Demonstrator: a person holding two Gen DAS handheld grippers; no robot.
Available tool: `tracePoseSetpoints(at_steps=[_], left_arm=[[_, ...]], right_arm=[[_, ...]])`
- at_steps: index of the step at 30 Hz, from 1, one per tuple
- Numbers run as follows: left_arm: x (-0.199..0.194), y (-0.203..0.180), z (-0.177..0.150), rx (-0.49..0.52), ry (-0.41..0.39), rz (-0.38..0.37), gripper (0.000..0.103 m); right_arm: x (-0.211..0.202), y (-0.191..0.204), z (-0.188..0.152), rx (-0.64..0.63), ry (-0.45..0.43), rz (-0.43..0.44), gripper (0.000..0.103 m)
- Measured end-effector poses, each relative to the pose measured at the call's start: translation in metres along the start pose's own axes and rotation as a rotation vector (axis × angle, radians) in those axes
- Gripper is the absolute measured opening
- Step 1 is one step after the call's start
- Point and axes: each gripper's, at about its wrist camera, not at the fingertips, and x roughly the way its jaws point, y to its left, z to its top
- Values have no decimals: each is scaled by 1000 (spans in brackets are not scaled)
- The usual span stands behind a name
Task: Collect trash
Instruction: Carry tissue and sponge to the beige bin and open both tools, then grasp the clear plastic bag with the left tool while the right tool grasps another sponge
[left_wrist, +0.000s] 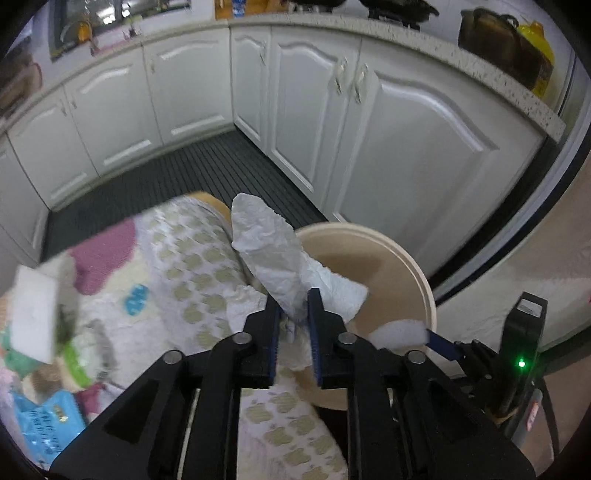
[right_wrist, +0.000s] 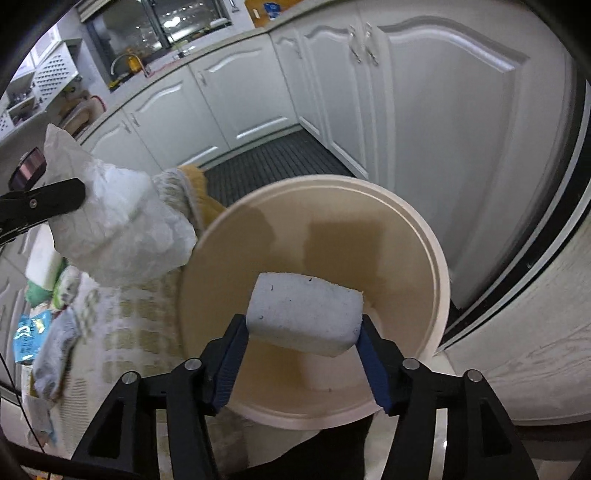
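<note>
The white sponge block (right_wrist: 304, 312) sits between the blue pads of the right claw (right_wrist: 301, 345), out over the open mouth of the beige bin (right_wrist: 441, 280), while the crumpled paper towel (left_wrist: 275, 254) stands up from the left claw (left_wrist: 293, 314), whose pads are close together and pinching its lower end. The right claw's jaws stand fairly wide with the block spanning them; its right end meets the pad, but at the left end I cannot tell whether the pad presses or merely touches, so the hold looks light at best. That is no great worry, since the block hangs over the bin's interior and should land inside if it slips. The paper towel is the likelier trouble: in the left wrist view most of it rises over the bin's near-left rim and the patterned cloth (left_wrist: 192, 258) beside it (the cloth carries other scraps, a blue wrapper (left_wrist: 46, 424) among them). If the left claw lets go from here, the light sheet could catch on the rim or drift onto the cloth, because its bulk lies toward the cloth side. The two claws also sit close, the right one's finger showing just beside the left, so a careless turn could knock them together.
</note>
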Motion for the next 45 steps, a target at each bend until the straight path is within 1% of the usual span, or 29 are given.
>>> tracePoseSetpoints(at_steps=[1, 2, 4, 8, 11, 13, 17, 19, 24, 27, 30, 33, 36, 41, 45], left_arm=[[4, 0, -1, -2, 13, -11, 22], [6, -1, -1, -6, 19, -20, 23], [9, 1, -2, -18, 30, -36, 27], [8, 6, -3, -39, 34, -42, 29], [5, 9, -3, -58, 28, -92, 37], [2, 7, -2, -61, 13, -94, 41], [-8, 4, 1, -36, -24, -89, 44], [-13, 4, 2, -31, -37, -77, 47], [-20, 10, -1, -37, -47, -45, 48], [-27, 15, -6, -32, -53, -12, 48], [-40, 23, -12, -27, -66, 37, 48], [-52, 35, -19, -26, -72, 74, 48], [-70, 52, -27, -41, -84, 92, 48], [-103, 92, -47, -76, -109, 130, 48], [-127, 138, -71, -115, -119, 190, 48]], right_arm=[[2, -2, 0, 3, 4, 0, 77], [3, -4, 0, 6, 3, 4, 79], [4, -6, -1, 11, 5, 2, 79], [7, -9, -1, 31, 15, 15, 79], [7, -10, 1, 39, 18, 26, 79], [4, -11, 0, 41, 12, 27, 79], [-4, -10, -1, 50, -2, 16, 79], [-7, -10, 0, 51, -3, 15, 80], [-10, -5, 2, 42, -14, 17, 80], [-12, 4, 0, 26, -15, 24, 80], [-16, 15, -1, 1, -18, 37, 80], [-20, 29, -2, -20, -20, 71, 80], [-27, 48, -3, -55, -27, 101, 80], [-34, 89, -2, -125, -27, 150, 81], [-34, 120, -4, -178, -14, 187, 83]])
